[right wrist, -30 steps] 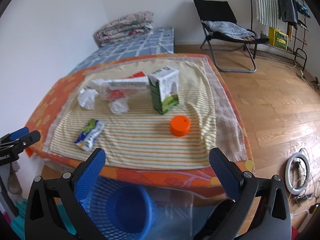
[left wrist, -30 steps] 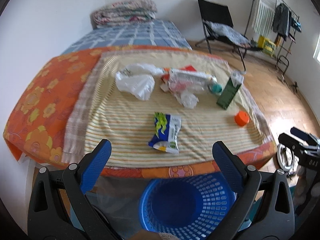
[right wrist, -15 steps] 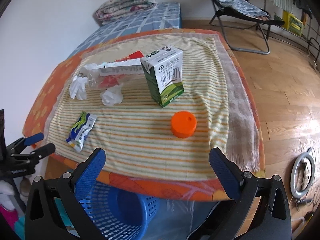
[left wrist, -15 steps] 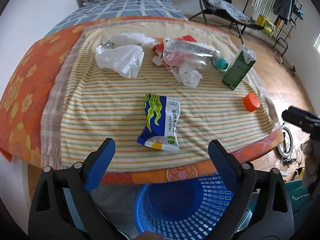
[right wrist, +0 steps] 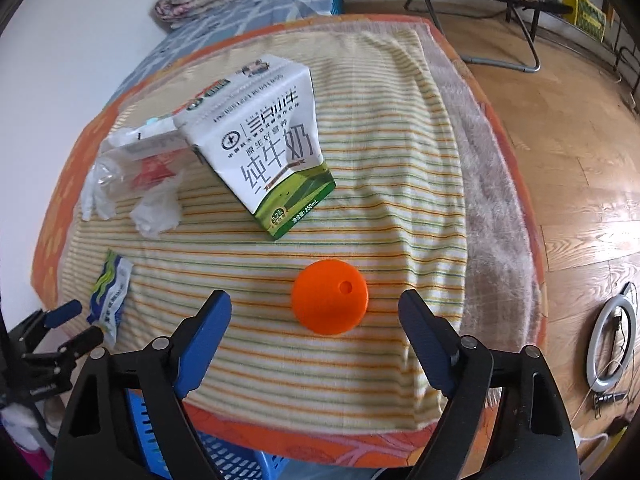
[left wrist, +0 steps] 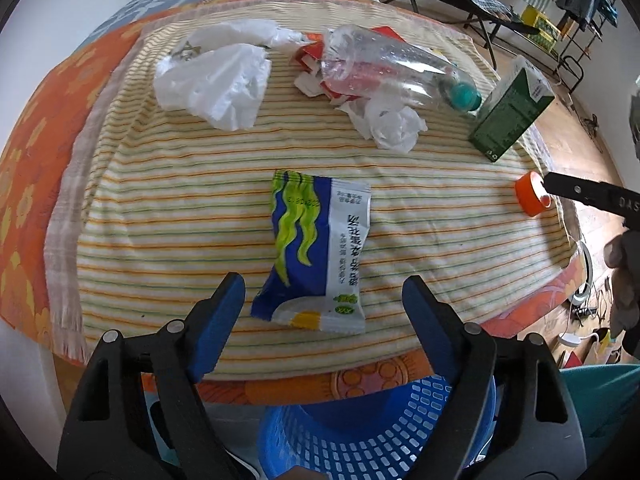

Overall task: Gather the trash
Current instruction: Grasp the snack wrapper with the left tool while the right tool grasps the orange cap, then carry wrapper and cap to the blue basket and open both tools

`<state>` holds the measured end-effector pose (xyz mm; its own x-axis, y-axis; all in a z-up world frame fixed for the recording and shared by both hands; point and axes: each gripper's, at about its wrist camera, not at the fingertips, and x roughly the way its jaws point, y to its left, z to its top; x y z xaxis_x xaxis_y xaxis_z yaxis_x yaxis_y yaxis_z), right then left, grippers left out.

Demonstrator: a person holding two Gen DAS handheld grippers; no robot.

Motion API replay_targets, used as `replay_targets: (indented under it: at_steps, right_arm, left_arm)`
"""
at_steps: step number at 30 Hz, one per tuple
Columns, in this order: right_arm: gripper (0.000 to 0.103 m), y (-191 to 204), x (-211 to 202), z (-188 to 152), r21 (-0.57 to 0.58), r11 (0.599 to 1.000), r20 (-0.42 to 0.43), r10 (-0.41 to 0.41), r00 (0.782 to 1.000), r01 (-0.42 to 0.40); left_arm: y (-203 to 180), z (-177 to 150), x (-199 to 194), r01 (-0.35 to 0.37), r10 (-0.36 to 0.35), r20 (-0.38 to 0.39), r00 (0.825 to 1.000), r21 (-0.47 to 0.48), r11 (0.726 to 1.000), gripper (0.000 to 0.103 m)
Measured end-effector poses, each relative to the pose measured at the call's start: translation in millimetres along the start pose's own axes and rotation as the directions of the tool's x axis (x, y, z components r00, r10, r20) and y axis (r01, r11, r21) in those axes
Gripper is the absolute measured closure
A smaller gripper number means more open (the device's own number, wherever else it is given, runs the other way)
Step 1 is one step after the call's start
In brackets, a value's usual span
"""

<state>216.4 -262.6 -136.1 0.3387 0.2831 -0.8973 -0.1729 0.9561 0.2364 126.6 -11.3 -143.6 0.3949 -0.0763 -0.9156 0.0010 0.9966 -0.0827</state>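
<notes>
Nothing is collected yet: the blue basket (left wrist: 376,436) below the desk (left wrist: 36,184) edge looks empty. Just beyond it the left gripper (left wrist: 322,304), jaws apart and just narrowing, tilts down over the snack wrapper (left wrist: 316,248). The right gripper (right wrist: 314,320) likewise frames the orange cap (right wrist: 329,297), gripping nothing. Farther off lie the milk carton (right wrist: 264,136), bottle (left wrist: 384,68) and tissues (left wrist: 216,80).

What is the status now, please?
Left hand-held gripper open, jaws just narrowing, over wrapper. Right hand-held gripper open, also narrowing, over orange cap. Nothing held. Basket below table edge; path clear.
</notes>
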Motion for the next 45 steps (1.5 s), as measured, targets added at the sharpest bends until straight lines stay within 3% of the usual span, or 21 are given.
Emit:
replay_targets:
  at_steps: [5, 9, 13, 15, 19, 21, 24, 33, 45]
  right_arm:
    - [0.019, 4.5, 6.5, 4.5, -0.025, 0.998, 0.004, -0.05, 0.999, 0.05]
    - [0.03, 6.7, 14.6, 5.1, -0.036, 0.997, -0.019, -0.071, 0.997, 0.07]
    - [0.032, 9.0, 19.5, 4.0, -0.056, 0.994, -0.028, -0.1, 0.995, 0.098]
    - [0.041, 9.2, 20.8, 3.4, -0.066, 0.992, -0.032, -0.112, 0.993, 0.11]
    - [0.045, 9.6, 23.2, 2.6, -0.07, 0.99, -0.039, -0.123, 0.992, 0.12]
    - [0.058, 9.7, 25.8, 2.7, -0.073, 0.99, -0.049, -0.127, 0.991, 0.123]
    - [0.058, 9.8, 26.4, 2.9, -0.068, 0.99, -0.05, -0.127, 0.991, 0.124]
    - [0.058, 8.3, 7.0, 1.0, -0.047, 0.992, 0.005, -0.119, 0.993, 0.119]
    - [0.058, 36.5, -44.6, -26.3, -0.102, 0.994, 0.098, -0.039, 0.994, 0.049]
  left_arm:
    - [-5.1, 3.9, 12.3, -0.032, 0.032, -0.016, 0.999, 0.022, 0.999, 0.019]
    - [-7.8, 5.5, 24.8, -0.059, 0.061, -0.043, 0.997, 0.047, 0.997, 0.019]
    - [-6.8, 8.1, 32.1, -0.078, 0.081, -0.046, 0.996, 0.057, 0.995, 0.019]
    - [-3.6, 9.3, 34.0, -0.078, 0.081, -0.049, 0.996, 0.052, 0.996, 0.027]
    - [2.8, 11.7, 38.1, -0.073, 0.075, -0.06, 0.995, 0.039, 0.997, 0.037]
    - [3.0, 12.3, 37.3, -0.077, 0.08, -0.056, 0.995, 0.047, 0.996, 0.042]
    - [2.5, 12.7, 35.5, -0.076, 0.078, -0.05, 0.996, 0.05, 0.996, 0.048]
    - [-0.1, 5.4, 19.9, -0.067, 0.068, -0.014, 0.998, 0.049, 0.997, 0.049]
    - [8.8, -15.8, -24.9, -0.009, 0.008, 0.04, 0.999, 0.017, 1.0, 0.049]
